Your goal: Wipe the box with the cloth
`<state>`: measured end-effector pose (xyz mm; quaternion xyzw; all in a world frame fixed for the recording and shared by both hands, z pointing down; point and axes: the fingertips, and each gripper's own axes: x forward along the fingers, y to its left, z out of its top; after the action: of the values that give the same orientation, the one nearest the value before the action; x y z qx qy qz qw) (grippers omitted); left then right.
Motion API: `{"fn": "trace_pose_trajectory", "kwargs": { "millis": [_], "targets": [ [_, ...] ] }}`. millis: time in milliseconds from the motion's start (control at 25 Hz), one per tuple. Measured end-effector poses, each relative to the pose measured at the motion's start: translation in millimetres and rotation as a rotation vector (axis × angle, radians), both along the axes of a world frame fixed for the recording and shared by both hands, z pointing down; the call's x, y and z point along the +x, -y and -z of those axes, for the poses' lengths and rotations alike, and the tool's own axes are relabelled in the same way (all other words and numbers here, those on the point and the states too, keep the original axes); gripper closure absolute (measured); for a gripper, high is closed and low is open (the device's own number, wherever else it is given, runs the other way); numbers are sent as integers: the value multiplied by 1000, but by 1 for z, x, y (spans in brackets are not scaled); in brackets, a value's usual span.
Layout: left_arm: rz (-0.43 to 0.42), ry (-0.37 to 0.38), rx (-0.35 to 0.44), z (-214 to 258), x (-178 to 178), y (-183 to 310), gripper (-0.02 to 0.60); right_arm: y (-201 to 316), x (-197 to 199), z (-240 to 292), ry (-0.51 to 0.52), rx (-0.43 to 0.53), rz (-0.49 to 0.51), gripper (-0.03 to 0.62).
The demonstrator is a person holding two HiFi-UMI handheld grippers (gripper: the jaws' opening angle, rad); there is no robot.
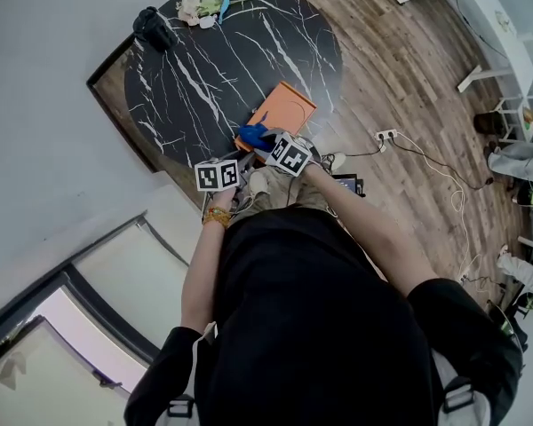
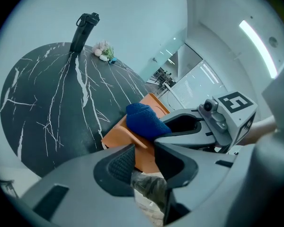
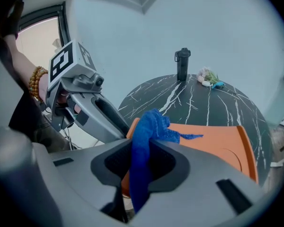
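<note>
An orange box (image 1: 289, 109) lies flat at the near edge of the round black marble table (image 1: 213, 69). My right gripper (image 3: 141, 160) is shut on a blue cloth (image 3: 149, 126), which rests bunched on the box's near left corner (image 2: 118, 134). My left gripper (image 2: 145, 155) is closed on the box's near edge just beside it, with orange filling the gap between its pads. In the head view both marker cubes sit close together at the table's near rim, the left gripper (image 1: 235, 156) to the left of the right gripper (image 1: 262, 142) and the cloth (image 1: 253, 135).
A black flask (image 3: 182, 63) and a small bunch of flowers (image 3: 207, 77) stand at the table's far side. A white wall runs close along the left. On the wooden floor to the right lie a power strip (image 1: 386, 135) and cables.
</note>
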<state>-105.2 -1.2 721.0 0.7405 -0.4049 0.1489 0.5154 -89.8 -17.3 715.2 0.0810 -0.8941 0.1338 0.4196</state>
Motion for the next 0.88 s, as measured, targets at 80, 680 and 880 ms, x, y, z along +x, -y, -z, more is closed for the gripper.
{"fn": "trace_pose_trajectory", "kwargs": {
  "millis": [80,680,880],
  "targets": [
    [26,-21,8,4,-1,1,451,-7,1,2,37,-81,33,514],
    [56,-47,7,12,-1,4,420,135,115,60,120,120,-285,514],
    [40,-29,-15,6,2,-1,420,153,138,29,-46,185,-277,514]
  ]
}}
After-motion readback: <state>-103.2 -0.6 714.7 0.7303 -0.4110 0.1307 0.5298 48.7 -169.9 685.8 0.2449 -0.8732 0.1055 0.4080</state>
